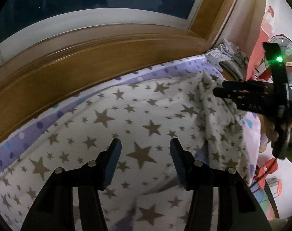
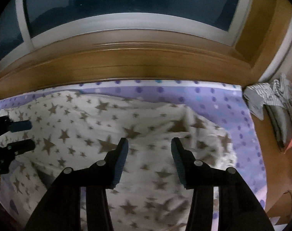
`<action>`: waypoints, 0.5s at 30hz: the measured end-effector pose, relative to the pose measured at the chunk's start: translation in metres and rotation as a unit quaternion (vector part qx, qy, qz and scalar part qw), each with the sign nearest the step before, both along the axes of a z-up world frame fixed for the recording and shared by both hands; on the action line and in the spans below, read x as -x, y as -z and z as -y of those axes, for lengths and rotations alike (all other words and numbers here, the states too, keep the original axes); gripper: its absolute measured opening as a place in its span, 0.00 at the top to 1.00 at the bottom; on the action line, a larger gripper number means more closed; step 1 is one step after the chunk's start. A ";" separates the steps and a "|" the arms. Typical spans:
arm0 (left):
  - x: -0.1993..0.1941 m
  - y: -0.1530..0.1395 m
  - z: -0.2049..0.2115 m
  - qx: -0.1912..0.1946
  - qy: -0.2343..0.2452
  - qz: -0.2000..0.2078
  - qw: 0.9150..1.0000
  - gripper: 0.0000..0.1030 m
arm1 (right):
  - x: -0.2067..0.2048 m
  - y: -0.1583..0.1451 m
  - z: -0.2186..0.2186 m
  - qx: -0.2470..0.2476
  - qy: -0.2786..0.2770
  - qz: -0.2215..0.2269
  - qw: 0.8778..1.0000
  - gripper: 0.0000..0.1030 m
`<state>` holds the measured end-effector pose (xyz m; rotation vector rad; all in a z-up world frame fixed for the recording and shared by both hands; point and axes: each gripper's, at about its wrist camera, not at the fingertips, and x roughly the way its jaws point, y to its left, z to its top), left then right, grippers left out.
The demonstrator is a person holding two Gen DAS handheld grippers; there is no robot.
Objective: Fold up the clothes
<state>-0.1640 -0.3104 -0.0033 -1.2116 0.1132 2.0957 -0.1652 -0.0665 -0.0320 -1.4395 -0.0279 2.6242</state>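
Note:
A white garment with grey-brown stars [image 1: 126, 119] lies spread on the bed, bunched into folds at its right side. It also shows in the right wrist view [image 2: 111, 127]. My left gripper [image 1: 146, 144] is open and empty, hovering just above the middle of the cloth. My right gripper [image 2: 148, 144] is open and empty above the cloth's right half. In the left wrist view the right gripper [image 1: 219, 91] hangs over the bunched right edge. In the right wrist view the left gripper [image 2: 28, 134] appears at the far left, open.
The cloth rests on a purple dotted bedsheet [image 2: 213, 100]. A wooden window sill [image 1: 88, 57] and dark window run along the far side. A pile of grey and striped clothes [image 2: 271, 100] sits at the bed's far right corner. A fan [image 1: 288, 57] stands beyond.

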 end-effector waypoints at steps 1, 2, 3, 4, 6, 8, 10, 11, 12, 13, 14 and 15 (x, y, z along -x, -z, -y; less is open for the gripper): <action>-0.003 -0.001 -0.002 0.002 -0.003 -0.001 1.000 0.48 | -0.002 0.000 -0.008 0.003 0.001 -0.003 1.000 0.52; -0.004 -0.001 -0.006 0.003 -0.007 0.001 1.000 0.48 | -0.003 -0.001 -0.016 0.006 0.001 -0.005 1.000 0.49; -0.004 -0.001 -0.013 0.002 -0.013 0.006 1.000 0.48 | -0.004 0.000 -0.025 0.010 0.000 -0.007 1.000 0.48; -0.004 0.000 -0.020 0.001 -0.019 0.011 1.000 0.48 | -0.004 0.002 -0.035 0.013 -0.004 -0.008 1.000 0.47; -0.004 0.002 -0.035 0.000 -0.031 0.021 0.999 0.48 | -0.006 0.002 -0.052 0.019 -0.011 -0.011 1.000 0.47; -0.004 0.003 -0.049 -0.002 -0.043 0.031 0.999 0.48 | -0.004 0.005 -0.072 0.033 -0.023 -0.014 0.999 0.47; -0.005 0.004 -0.064 -0.003 -0.054 0.039 0.998 0.48 | -0.003 0.009 -0.091 0.046 -0.035 -0.017 0.998 0.46; -0.005 0.003 -0.074 0.000 -0.059 0.037 0.998 0.48 | -0.002 0.011 -0.100 0.053 -0.041 -0.018 0.998 0.46; -0.005 0.001 -0.085 0.004 -0.065 0.035 0.997 0.48 | -0.002 0.012 -0.110 0.062 -0.048 -0.019 0.997 0.46; -0.005 0.001 -0.096 0.004 -0.070 0.035 0.997 0.48 | 0.000 0.012 -0.119 0.074 -0.055 -0.021 0.996 0.45; -0.003 0.001 -0.106 0.000 -0.073 0.040 0.997 0.48 | 0.001 0.013 -0.129 0.087 -0.063 -0.022 0.994 0.45; -0.002 0.000 -0.115 -0.004 -0.074 0.046 0.996 0.48 | 0.002 0.012 -0.138 0.099 -0.069 -0.023 0.992 0.45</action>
